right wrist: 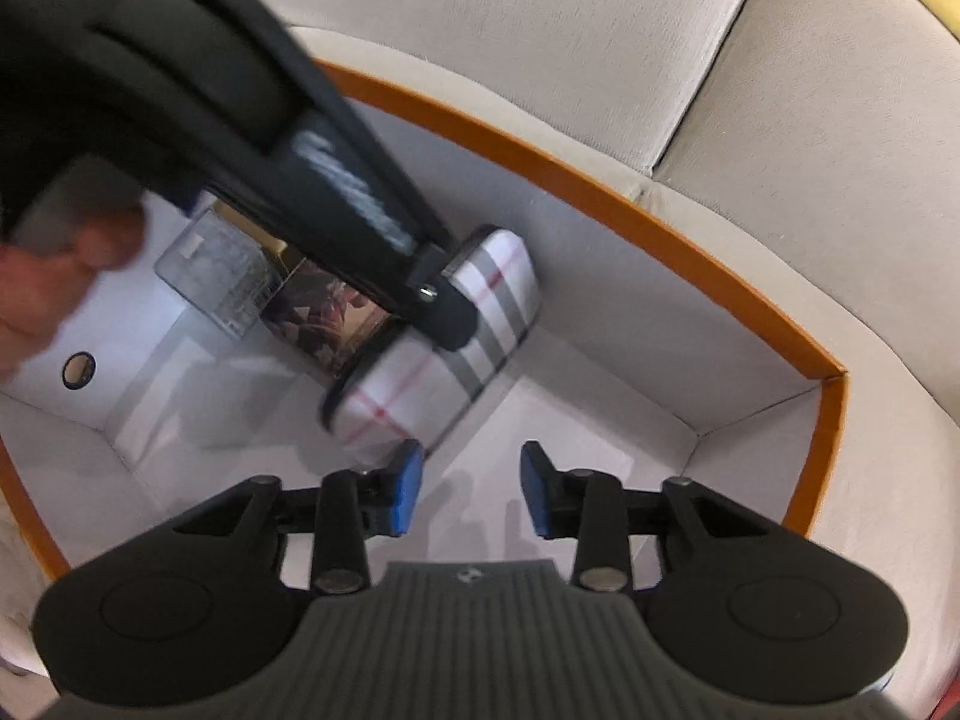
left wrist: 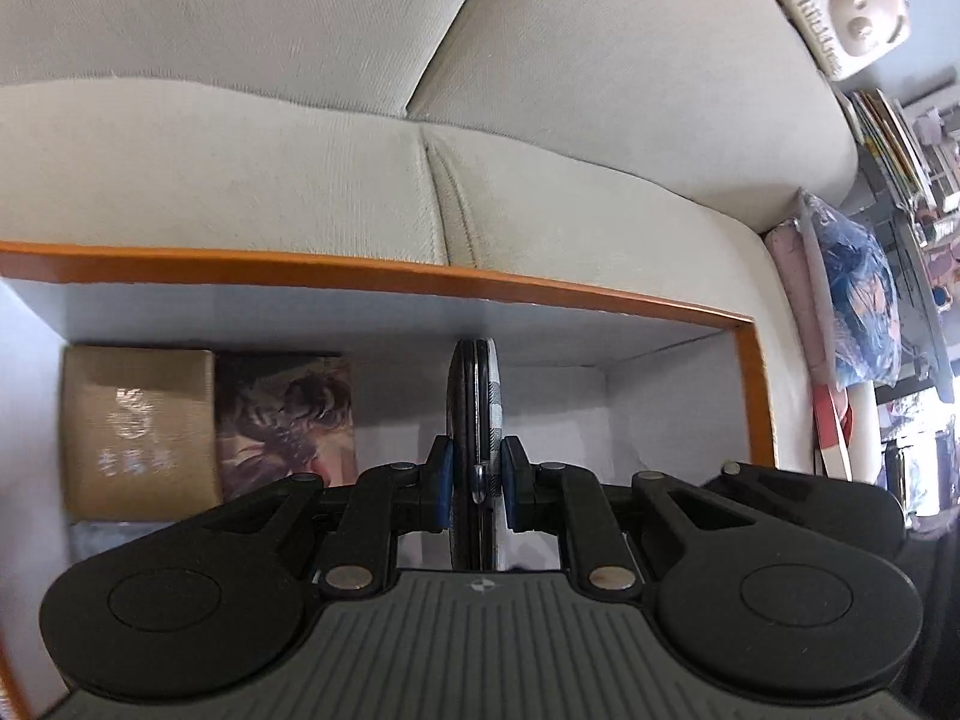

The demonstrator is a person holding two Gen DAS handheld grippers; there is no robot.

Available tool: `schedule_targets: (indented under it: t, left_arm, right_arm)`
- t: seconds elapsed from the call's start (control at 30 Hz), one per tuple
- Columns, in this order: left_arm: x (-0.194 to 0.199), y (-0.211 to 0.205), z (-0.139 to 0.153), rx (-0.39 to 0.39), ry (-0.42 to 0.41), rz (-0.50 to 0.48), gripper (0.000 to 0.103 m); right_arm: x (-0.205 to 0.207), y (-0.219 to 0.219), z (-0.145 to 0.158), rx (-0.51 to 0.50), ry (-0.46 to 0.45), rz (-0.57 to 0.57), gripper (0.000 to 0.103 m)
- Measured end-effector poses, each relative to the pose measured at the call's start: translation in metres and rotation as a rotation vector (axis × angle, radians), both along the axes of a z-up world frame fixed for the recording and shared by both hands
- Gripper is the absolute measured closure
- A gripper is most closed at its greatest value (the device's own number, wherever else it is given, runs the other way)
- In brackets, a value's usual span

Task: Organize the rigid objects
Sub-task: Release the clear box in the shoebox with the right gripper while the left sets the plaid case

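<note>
Left wrist view shows my left gripper [left wrist: 477, 489] clamped on a plaid case [left wrist: 480, 414], a flat thing seen on its edge, with one blue pad pressing each face. It hangs inside the orange-rimmed box [left wrist: 540, 288], above the white floor.

Left of these fingers, at the far wall, a brown box [left wrist: 138, 429] and a picture box [left wrist: 282, 414] stand side by side, touching.

From the right wrist view, the plaid case [right wrist: 444, 348] is just ahead of my right gripper [right wrist: 468, 489], whose fingers are spread with nothing between them.

I judge that the placing step is in hand. The next move calls for lowering the case onto the free floor beside the picture box, then releasing.

Whether the case already touches the floor I cannot tell. A clear box [right wrist: 216, 276] is half covered by the left tool, and the small round thing [right wrist: 78, 369] is too blurred to name.
</note>
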State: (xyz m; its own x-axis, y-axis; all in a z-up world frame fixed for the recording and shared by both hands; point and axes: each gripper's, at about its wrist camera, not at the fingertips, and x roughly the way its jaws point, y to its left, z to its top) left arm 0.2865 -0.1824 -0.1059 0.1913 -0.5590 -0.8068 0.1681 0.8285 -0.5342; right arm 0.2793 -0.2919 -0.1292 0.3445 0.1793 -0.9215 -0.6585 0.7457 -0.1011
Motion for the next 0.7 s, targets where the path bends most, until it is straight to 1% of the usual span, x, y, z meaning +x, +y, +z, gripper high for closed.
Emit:
schedule_targets:
  t: [0.1,0.2,0.27,0.4,0.43,0.53,0.63,0.7]
  left_arm:
    - [0.002,-0.001,-0.010,0.004,0.019,0.015,0.086]
    - [0.003,-0.001,-0.010,0.023,0.019,0.011,0.084]
    - [0.003,-0.005,-0.005,0.071,0.005,-0.011,0.082]
    - [-0.001,-0.018,0.007,0.223,-0.061,-0.053,0.079]
    - [-0.001,-0.019,0.010,0.235,-0.072,-0.062,0.078]
    - [-0.001,-0.015,0.017,0.204,-0.067,-0.069,0.076]
    - [-0.004,-0.009,0.029,0.204,-0.090,-0.070,0.076]
    - [-0.008,-0.001,0.038,0.209,-0.106,-0.070,0.076]
  right_arm:
    - [0.002,0.005,-0.007,0.005,0.017,0.005,0.059]
    - [0.005,0.003,-0.011,0.021,0.041,-0.002,0.058]
    - [0.006,0.003,-0.013,0.029,0.050,-0.003,0.058]
    - [0.007,0.002,-0.014,0.026,0.054,-0.008,0.058]
    - [0.007,0.002,-0.013,0.027,0.056,-0.009,0.058]
    - [0.005,0.001,-0.010,0.036,0.057,-0.010,0.052]
    - [0.002,0.002,-0.008,0.039,0.067,0.007,0.048]
    - [0.005,0.007,-0.013,0.027,0.070,0.019,0.042]
